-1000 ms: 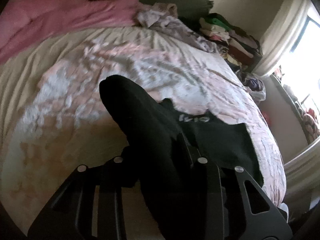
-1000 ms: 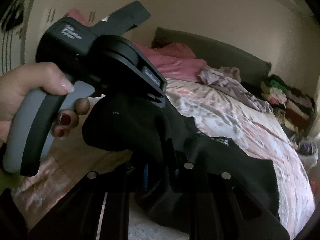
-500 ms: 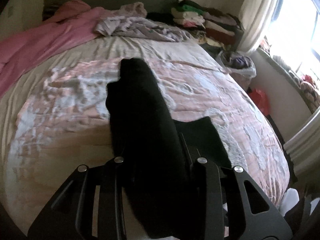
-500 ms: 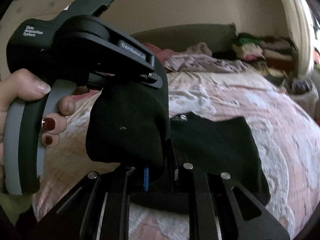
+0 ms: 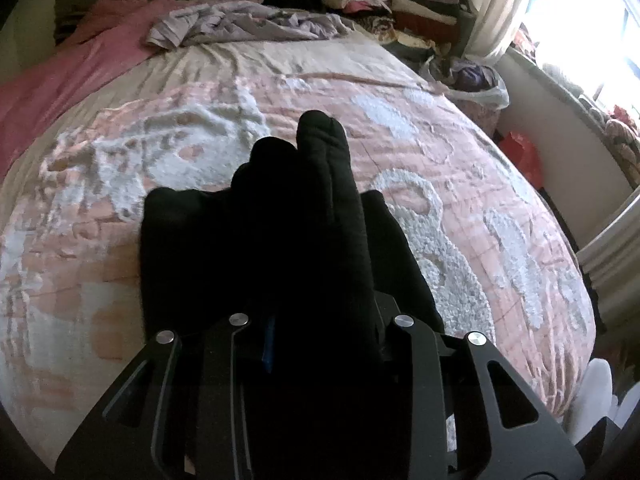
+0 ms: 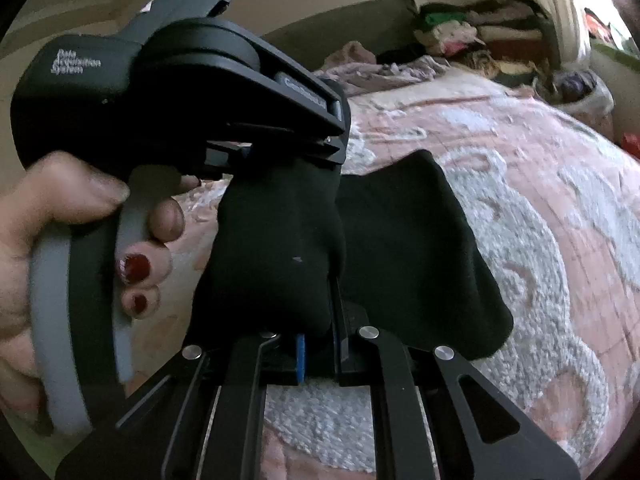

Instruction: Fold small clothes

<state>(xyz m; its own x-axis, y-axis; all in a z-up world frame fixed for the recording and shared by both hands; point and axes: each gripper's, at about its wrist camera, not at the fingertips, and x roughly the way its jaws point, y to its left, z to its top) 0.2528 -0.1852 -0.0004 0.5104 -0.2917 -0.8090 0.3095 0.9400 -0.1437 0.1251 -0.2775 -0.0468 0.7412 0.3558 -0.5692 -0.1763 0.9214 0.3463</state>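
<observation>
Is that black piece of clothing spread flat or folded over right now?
Folded over, not flat: the black garment is doubled, its upper layer bunched and pinched by both grippers, the lower layer lying on the bedspread.

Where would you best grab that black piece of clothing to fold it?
Grip the black garment along its raised folded edge, from above and the near side. That bunched edge already stands clear of the bedspread, where the left hand-held gripper and right hand-held gripper pinch it.

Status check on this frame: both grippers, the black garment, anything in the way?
Left gripper and right gripper both shut on black garment. Garment bunched, partly lifted, its far part resting on pink bedspread. Nothing blocking nearby; loose clothes lie near the headboard.
</observation>
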